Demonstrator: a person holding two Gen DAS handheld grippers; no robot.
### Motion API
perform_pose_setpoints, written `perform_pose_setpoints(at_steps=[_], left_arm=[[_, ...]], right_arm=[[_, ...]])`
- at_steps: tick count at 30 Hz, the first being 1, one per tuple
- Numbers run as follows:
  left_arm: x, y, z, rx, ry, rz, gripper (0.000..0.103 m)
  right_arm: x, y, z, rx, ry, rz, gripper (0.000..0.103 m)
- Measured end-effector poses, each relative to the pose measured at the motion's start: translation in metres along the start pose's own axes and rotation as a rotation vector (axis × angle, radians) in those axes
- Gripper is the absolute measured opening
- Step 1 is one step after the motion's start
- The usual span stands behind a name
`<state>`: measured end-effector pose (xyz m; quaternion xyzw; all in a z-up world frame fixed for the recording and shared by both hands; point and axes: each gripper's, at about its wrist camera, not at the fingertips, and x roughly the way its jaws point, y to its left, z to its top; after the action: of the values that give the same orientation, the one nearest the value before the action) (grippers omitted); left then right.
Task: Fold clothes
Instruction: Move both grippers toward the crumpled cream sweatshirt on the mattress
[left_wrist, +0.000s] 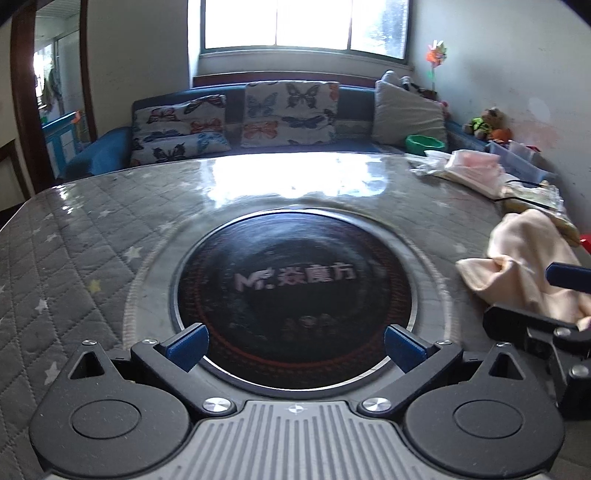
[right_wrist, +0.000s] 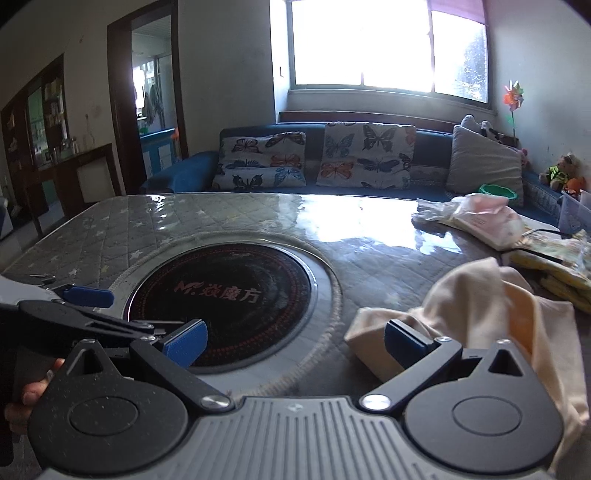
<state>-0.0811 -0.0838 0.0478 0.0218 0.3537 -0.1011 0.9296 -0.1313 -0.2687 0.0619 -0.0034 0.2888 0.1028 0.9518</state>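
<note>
Left wrist view: left gripper jaws wide apart over the black burner disc, peach garment bunched well right of the disc. Right wrist view: right gripper jaws apart too, empty, garment just right of them, crumpled, no clear long axis. Right gripper's nearer.

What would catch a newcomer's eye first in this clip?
The round black cooktop set in the middle of the quilted table, straight ahead of the open left gripper. Next, the crumpled peach cloth at the table's right, beside the open right gripper. Behind, the bright window above the butterfly cushions.
</note>
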Motion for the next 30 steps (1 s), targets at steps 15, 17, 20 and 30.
perform_pose_setpoints(at_steps=[15,17,20,30], left_arm=[[-0.030,-0.092,0.001,0.173,0.006,-0.173,0.103],[-0.030,-0.104,0.004,0.198,0.007,-0.195,0.103],[-0.027,-0.123,0.010,0.230,0.014,-0.216,0.103],[-0.010,-0.161,0.026,0.283,0.043,-0.237,0.103]], right_arm=[[-0.097,-0.066,-0.053,0.071,0.008,-0.154,0.103],[-0.104,-0.075,-0.057,0.092,0.008,-0.177,0.103],[-0.112,-0.087,-0.062,0.128,0.013,-0.204,0.103],[-0.114,-0.116,-0.077,0.201,0.025,-0.257,0.103]])
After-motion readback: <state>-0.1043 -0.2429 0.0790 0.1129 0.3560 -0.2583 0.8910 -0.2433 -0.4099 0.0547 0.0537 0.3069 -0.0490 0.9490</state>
